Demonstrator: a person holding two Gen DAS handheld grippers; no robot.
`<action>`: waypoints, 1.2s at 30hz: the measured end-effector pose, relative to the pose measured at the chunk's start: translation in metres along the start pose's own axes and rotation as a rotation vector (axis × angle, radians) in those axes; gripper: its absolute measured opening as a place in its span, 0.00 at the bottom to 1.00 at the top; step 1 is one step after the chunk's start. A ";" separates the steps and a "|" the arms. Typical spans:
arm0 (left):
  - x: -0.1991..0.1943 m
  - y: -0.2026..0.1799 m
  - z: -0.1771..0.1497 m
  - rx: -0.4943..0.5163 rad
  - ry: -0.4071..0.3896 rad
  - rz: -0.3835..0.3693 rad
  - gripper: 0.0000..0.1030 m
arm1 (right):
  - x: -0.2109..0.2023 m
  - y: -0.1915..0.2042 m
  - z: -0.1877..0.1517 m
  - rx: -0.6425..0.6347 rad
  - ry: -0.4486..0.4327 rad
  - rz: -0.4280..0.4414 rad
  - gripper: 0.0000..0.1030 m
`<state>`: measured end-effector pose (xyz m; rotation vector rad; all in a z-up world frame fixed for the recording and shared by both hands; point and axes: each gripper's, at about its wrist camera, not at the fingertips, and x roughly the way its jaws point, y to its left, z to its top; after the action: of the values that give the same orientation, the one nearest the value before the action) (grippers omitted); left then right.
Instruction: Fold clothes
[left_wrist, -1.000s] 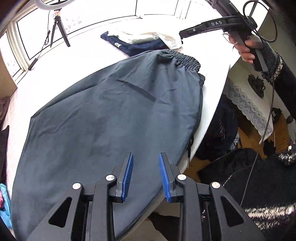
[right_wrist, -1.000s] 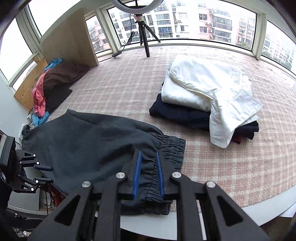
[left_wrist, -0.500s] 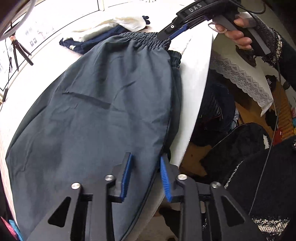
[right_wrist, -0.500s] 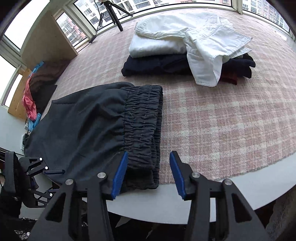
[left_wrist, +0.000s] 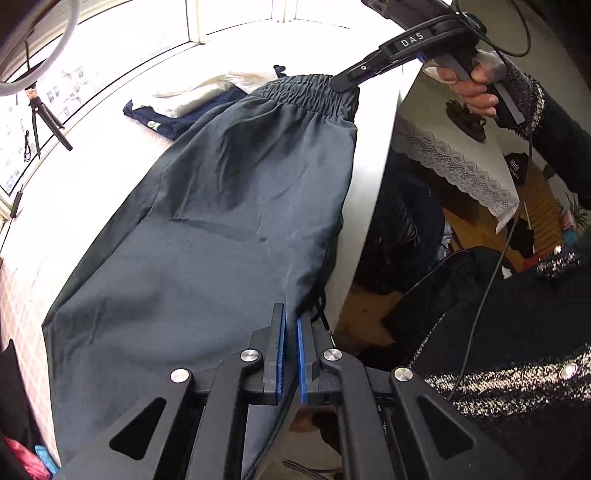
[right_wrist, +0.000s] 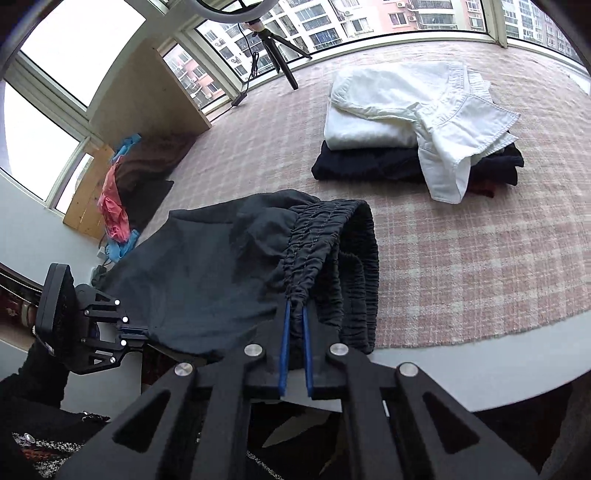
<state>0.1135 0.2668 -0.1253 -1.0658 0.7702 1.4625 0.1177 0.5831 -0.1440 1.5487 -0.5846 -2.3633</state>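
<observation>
Dark grey trousers (left_wrist: 221, 229) lie along the table's near edge, elastic waistband (right_wrist: 325, 236) toward the folded pile. My left gripper (left_wrist: 291, 321) is shut on the trousers' near edge, toward the leg end. My right gripper (right_wrist: 294, 314) is shut on the waistband, lifting it a little off the pink checked cloth (right_wrist: 461, 258). The right gripper also shows in the left wrist view (left_wrist: 347, 79) at the waistband. The left gripper shows in the right wrist view (right_wrist: 136, 332) at the trousers' far end.
A folded pile (right_wrist: 413, 125), white garment on dark ones, sits farther back on the table. A tripod (right_wrist: 273, 40) stands by the windows. Loose clothes (right_wrist: 114, 206) lie on a wooden bench at left. The white table edge (right_wrist: 480, 354) runs close in front.
Both grippers were open half a second ago; both have closed on the trousers, the right on the waistband and the left on the near edge. The waistband is now raised.
</observation>
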 end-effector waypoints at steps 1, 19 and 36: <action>0.010 -0.001 -0.003 0.001 0.017 -0.018 0.08 | 0.004 -0.005 -0.007 0.017 0.013 -0.007 0.06; 0.070 -0.002 -0.018 -0.106 0.060 -0.014 0.22 | 0.094 0.048 0.059 -0.278 0.026 -0.180 0.11; -0.032 0.143 -0.101 -0.447 0.038 0.272 0.39 | 0.117 0.037 0.019 -0.329 0.138 -0.259 0.05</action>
<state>-0.0077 0.1384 -0.1481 -1.3645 0.6462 1.9097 0.0530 0.5047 -0.2152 1.6940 0.0396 -2.3528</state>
